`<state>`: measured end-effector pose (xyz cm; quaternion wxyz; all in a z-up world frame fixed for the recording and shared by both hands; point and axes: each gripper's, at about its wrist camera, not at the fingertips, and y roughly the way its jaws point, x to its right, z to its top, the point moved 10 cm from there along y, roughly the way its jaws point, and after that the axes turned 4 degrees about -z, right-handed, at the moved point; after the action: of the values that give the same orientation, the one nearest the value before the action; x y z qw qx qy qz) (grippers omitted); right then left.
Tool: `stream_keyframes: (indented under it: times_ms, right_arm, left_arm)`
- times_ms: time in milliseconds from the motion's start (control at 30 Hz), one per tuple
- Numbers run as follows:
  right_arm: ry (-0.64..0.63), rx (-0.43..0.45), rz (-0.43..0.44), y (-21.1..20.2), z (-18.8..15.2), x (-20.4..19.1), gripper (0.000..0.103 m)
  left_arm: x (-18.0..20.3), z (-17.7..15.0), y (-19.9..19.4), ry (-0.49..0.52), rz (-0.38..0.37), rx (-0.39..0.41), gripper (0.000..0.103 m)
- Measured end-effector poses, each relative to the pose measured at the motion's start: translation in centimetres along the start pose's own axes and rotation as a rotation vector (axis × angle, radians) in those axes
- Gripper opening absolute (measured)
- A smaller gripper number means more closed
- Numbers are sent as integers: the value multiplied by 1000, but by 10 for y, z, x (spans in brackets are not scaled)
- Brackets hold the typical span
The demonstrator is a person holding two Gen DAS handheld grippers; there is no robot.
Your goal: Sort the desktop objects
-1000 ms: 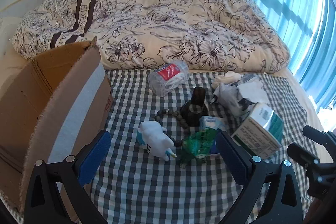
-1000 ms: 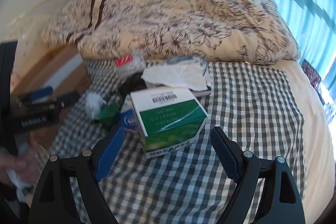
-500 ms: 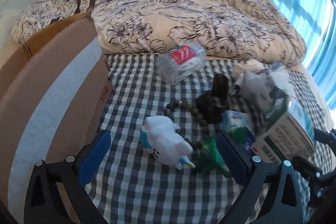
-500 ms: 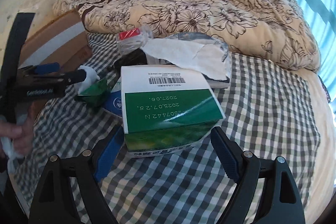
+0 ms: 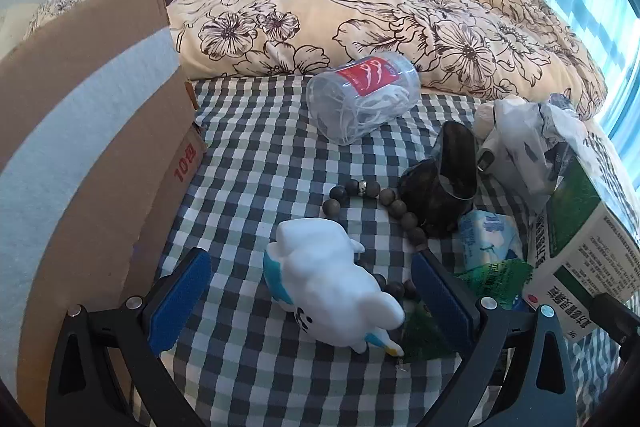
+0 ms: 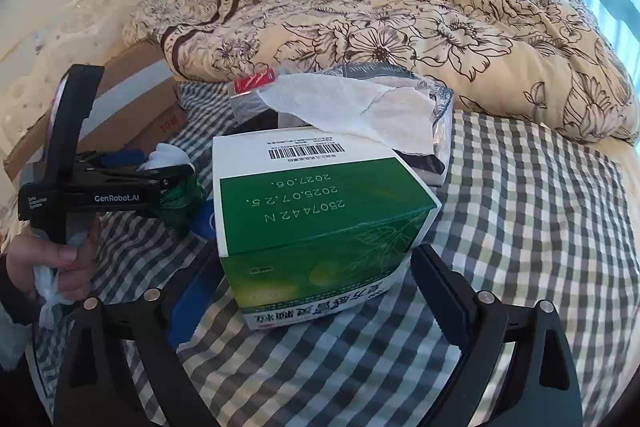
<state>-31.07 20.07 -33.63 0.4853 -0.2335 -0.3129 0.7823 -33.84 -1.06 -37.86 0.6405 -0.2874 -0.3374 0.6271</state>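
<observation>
Straddling white toy (image 5: 332,283), left gripper (image 5: 312,291) wide open; right gripper (image 6: 316,291) wide around green box (image 6: 320,211). Close squarely, avoid beads (image 5: 400,215) beside right pad.

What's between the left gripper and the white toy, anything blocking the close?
Nothing visible. The left gripper is open with the white toy already between its fingers. The bead bracelet runs under the toy's far side, close to the right finger, and might get caught in the grip.
</observation>
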Motion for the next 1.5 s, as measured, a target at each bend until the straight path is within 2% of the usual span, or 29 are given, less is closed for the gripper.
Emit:
stream_keyframes:
  times_ms: [167, 233, 267, 300, 333, 367, 600, 800, 900, 1000, 1367, 1500]
  right_arm:
    - [25, 27, 55, 4, 1, 7, 99]
    - [48, 20, 84, 10, 3, 6, 100]
    - [46, 9, 90, 13, 2, 5, 100]
    - [40, 2, 93, 15, 1, 4, 100]
    - [36, 2, 94, 16, 2, 2, 100]
    - [37, 7, 95, 16, 3, 1, 100]
    - [83, 64, 103, 6, 13, -1, 100]
    - [68, 80, 12, -5, 15, -9, 97]
    - [81, 97, -6, -16, 17, -14, 97]
    - [84, 118, -45, -30, 17, -18, 96]
    - [191, 174, -66, -83, 15, -25, 96]
    - [211, 198, -114, -107, 15, -28, 96]
  left_arm:
    - [2, -1, 6, 10, -9, 11, 103]
    - [3, -2, 10, 1, -19, 5, 98]
    - [2, -4, 13, -7, -27, -2, 88]
    - [1, -6, 15, -16, -35, -11, 71]
    - [1, -8, 17, -27, -48, -22, 63]
    - [0, -9, 18, -36, -59, -26, 59]
    - [-1, -11, 11, -39, -59, -24, 59]
    - [0, -10, -2, -30, -58, -12, 59]
    - [2, -10, -12, -21, -57, -4, 59]
    - [6, -10, -24, -12, -64, 3, 59]
    - [14, -6, -83, 0, -80, 46, 59]
    - [17, -4, -108, 7, -84, 73, 59]
